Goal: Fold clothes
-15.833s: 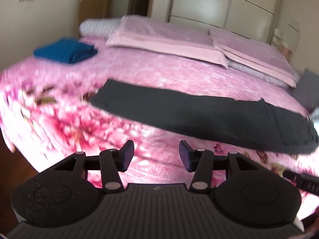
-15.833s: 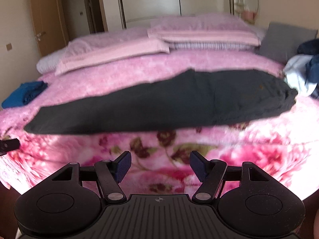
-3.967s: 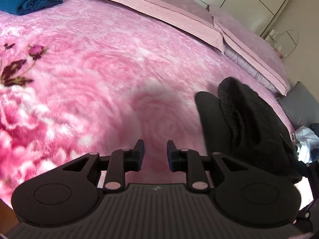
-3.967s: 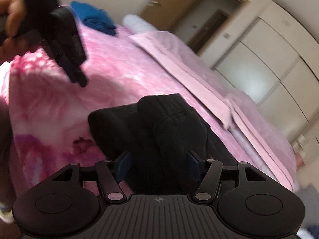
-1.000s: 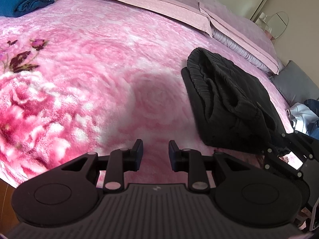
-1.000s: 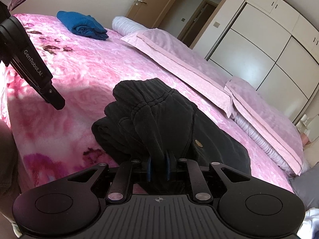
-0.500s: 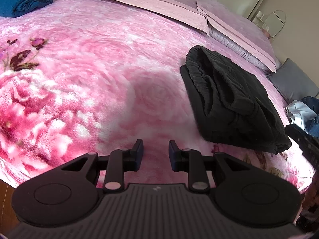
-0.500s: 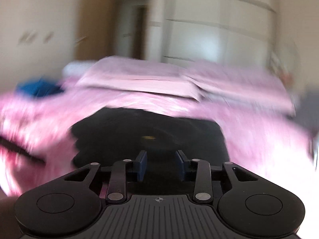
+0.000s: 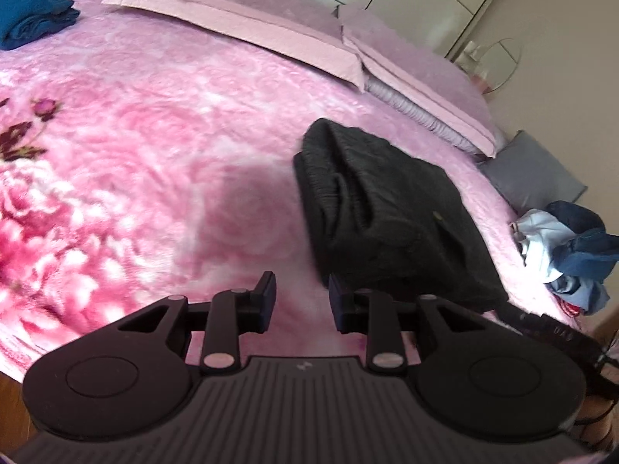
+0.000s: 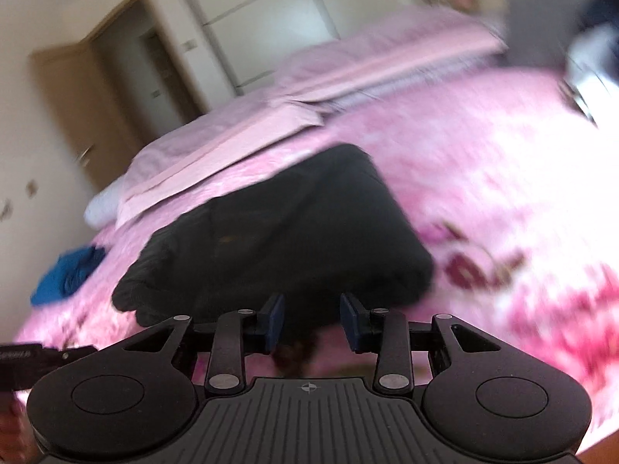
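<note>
A folded black garment (image 9: 387, 212) lies on the pink flowered blanket (image 9: 154, 154), just ahead and to the right of my left gripper (image 9: 301, 290). That gripper's jaws are opening, and between them only the blanket shows. In the blurred right wrist view the same black garment (image 10: 278, 232) lies right beyond my right gripper (image 10: 311, 309), which is open and holds no cloth. A piece of the right gripper's body (image 9: 549, 328) shows at the garment's near right corner. The tip of the left gripper (image 10: 38, 352) shows at the left edge.
A folded blue garment (image 9: 31, 19) sits at the far left of the bed. Pink pillows (image 9: 232, 11) line the head of the bed. A grey cushion (image 9: 534, 174) and a loose heap of blue and white clothes (image 9: 572, 251) lie at the right edge. A wooden door (image 10: 89, 96) stands behind.
My right gripper was shut on the black garment a second ago. It has let go, opened, drawn back and rolled. The left gripper has risen a little.
</note>
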